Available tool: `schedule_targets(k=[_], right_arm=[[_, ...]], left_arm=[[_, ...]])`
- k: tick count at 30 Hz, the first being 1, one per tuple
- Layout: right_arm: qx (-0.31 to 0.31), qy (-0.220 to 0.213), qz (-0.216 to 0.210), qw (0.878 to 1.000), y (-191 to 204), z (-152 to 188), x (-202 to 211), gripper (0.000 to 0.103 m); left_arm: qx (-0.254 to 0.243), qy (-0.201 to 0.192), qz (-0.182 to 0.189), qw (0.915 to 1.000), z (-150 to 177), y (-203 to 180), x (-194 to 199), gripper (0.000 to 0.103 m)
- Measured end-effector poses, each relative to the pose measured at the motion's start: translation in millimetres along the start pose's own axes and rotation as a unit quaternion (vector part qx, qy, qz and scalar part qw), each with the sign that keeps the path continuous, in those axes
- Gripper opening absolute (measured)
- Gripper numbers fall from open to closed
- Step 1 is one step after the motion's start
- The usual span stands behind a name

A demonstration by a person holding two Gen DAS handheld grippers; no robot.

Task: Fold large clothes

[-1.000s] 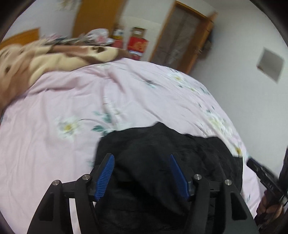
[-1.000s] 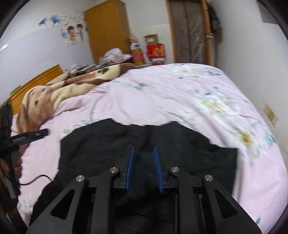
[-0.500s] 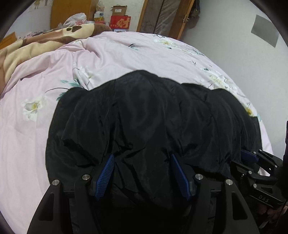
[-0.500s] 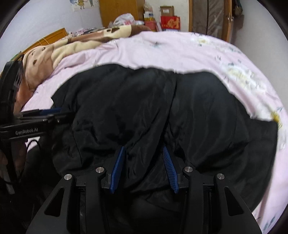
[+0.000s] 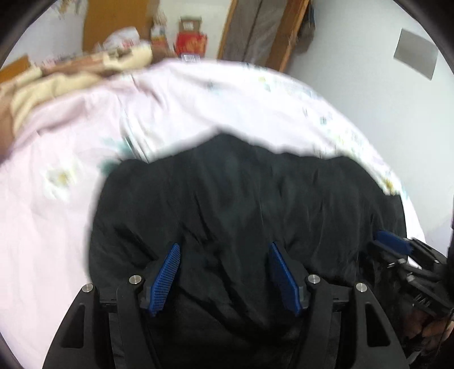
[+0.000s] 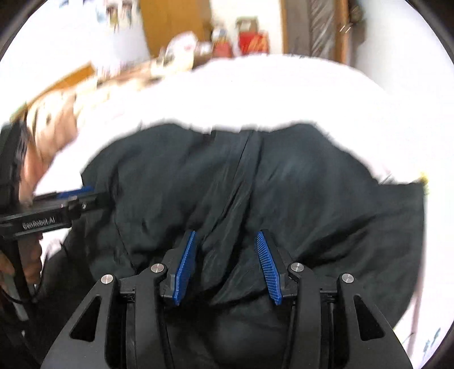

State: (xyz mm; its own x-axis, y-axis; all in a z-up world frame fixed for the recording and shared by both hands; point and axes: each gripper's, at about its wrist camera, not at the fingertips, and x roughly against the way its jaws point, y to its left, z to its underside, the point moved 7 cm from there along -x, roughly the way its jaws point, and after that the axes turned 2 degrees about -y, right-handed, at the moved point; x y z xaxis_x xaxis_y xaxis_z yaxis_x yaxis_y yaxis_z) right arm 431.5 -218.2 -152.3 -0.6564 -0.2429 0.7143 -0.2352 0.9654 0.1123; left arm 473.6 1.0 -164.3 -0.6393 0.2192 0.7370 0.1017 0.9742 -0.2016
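- Only readable text: "GenRobot.AI" on the side of your left gripper [image 6: 61,211], seen from the right wrist view. The red box [image 5: 190,45] by the far wall has print on it, too blurred to read.
- Surface: pink floral bedsheet [image 5: 71,159] over the bed, a tan and brown blanket [image 5: 51,85] bunched at its far left.
- Room: wooden wardrobe [image 6: 176,25], wooden door frame [image 5: 289,34], white wall with a grey square patch [image 5: 415,52]. Both views are motion-blurred.
- The black jacket [image 5: 241,204] lies spread on the sheet right in front of both grippers; a dark strip like a zip line runs down its middle in the right wrist view.
- Your left gripper's jaws stand wide apart, fabric bulging between them; I can't tell if the pads press on it.
- Your right gripper [image 6: 225,266] has its jaws apart with a fold of jacket between the pads; they have just been opening.
- Versus a second ago: the jacket fills much more of both views and less sheet shows, both grippers have come down close to it, and the right jaws are clearly wider than the narrow pinch they had.
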Motion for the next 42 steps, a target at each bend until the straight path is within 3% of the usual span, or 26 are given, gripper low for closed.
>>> schedule_targets(k=[3, 7, 11, 15, 23, 28, 33, 37, 42], right_arm=[[-0.006, -0.032, 0.033, 0.999, -13, -20, 9, 0.045], [-0.034, 0.002, 0.055, 0.998, -33, -15, -18, 0.045], [-0.010, 0.019, 0.064, 0.998, -30, 0, -38, 0.045], [0.001, 0.029, 0.072, 0.997, -29, 6, -51, 0.045], [-0.005, 0.040, 0.066, 0.997, -31, 13, -52, 0.045], [-0.040, 0.032, 0.054, 0.997, -27, 2, -19, 0.047], [-0.032, -0.002, 0.052, 0.998, -8, 0, 38, 0.050], [-0.035, -0.034, 0.033, 0.998, 9, 7, 97, 0.050], [-0.052, -0.060, 0.023, 0.997, 24, 17, 150, 0.051]], left_arm=[[0.007, -0.020, -0.025, 0.9995, -21, 11, 2, 0.066], [0.050, 0.023, -0.038, 0.9977, -13, 29, -27, 0.066], [0.005, 0.022, -0.051, 0.9984, 0, 24, -40, 0.066], [0.045, 0.036, -0.029, 0.9979, 9, 30, -53, 0.067], [0.044, 0.034, -0.022, 0.9982, 9, 32, -53, 0.067], [0.073, 0.042, -0.001, 0.9965, 5, 34, -18, 0.067], [0.054, 0.018, -0.002, 0.9984, 11, 31, 51, 0.067], [0.071, 0.007, 0.019, 0.9973, 29, 39, 111, 0.072], [0.061, -0.005, 0.004, 0.9981, 50, 47, 168, 0.073]])
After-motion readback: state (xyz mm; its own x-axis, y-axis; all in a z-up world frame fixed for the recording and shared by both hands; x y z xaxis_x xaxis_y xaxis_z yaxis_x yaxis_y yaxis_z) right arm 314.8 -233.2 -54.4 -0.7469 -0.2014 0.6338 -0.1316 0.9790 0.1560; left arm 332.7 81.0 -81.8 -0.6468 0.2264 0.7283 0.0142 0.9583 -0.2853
